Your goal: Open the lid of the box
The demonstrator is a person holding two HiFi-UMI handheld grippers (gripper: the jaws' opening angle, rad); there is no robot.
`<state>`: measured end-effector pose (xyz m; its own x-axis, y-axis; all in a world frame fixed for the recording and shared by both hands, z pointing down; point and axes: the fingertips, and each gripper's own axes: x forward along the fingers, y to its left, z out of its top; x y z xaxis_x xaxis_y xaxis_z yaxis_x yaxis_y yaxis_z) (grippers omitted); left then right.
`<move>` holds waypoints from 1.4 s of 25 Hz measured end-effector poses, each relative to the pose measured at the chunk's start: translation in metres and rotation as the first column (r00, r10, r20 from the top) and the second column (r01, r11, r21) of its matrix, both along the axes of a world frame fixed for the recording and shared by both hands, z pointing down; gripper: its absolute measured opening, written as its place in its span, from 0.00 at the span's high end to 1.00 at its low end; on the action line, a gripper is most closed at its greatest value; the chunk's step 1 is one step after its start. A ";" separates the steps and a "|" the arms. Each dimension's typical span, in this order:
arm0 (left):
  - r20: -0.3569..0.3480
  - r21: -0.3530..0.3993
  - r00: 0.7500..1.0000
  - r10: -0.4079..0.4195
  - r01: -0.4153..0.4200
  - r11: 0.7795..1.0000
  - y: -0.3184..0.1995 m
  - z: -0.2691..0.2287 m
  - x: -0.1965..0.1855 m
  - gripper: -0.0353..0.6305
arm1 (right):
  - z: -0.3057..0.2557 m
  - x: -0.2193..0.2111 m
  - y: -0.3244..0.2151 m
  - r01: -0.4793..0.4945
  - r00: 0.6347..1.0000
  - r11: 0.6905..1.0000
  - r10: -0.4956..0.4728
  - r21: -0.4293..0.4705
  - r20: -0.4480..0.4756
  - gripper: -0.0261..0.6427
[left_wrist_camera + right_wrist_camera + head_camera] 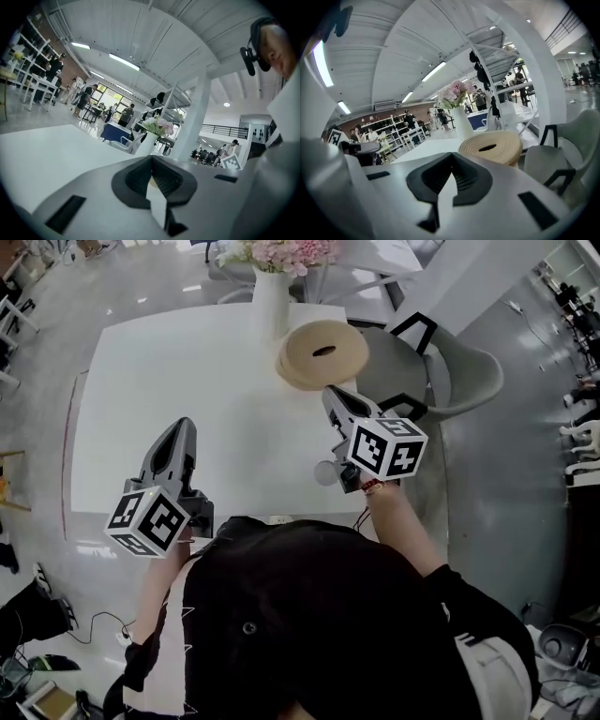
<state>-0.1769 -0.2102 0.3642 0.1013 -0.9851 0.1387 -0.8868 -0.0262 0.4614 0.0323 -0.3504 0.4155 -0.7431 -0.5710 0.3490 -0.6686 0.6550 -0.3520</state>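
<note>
Box looked light and stiff, best pinched at its lid rim; the left hand-held gripper and right hand-held gripper were closed, empty.

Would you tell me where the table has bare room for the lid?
Bare: the left half of the table, between vase and left gripper, and between the grippers. Crowded: the far right corner, around the round box and right gripper.
</note>
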 end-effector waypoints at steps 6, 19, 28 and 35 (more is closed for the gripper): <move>-0.012 -0.019 0.998 -0.063 0.063 0.998 0.010 0.012 -0.009 0.93 | 0.022 -0.006 -0.031 0.072 0.995 0.997 -0.072 -0.003 -0.073 0.95; -0.019 -0.073 0.989 -0.144 0.142 0.987 0.026 0.026 -0.025 0.93 | 0.048 -0.048 -0.047 0.288 0.922 0.957 -0.263 0.047 -0.285 0.62; -0.008 -0.089 0.984 -0.176 0.174 0.981 0.033 0.027 -0.037 0.93 | 0.075 -0.066 -0.051 0.442 0.767 0.892 -0.319 0.098 -0.557 0.61; 0.006 -0.095 0.982 -0.187 0.186 0.978 0.028 0.026 -0.041 0.93 | 0.097 -0.069 -0.058 0.509 0.683 0.851 -0.309 0.129 -0.661 0.73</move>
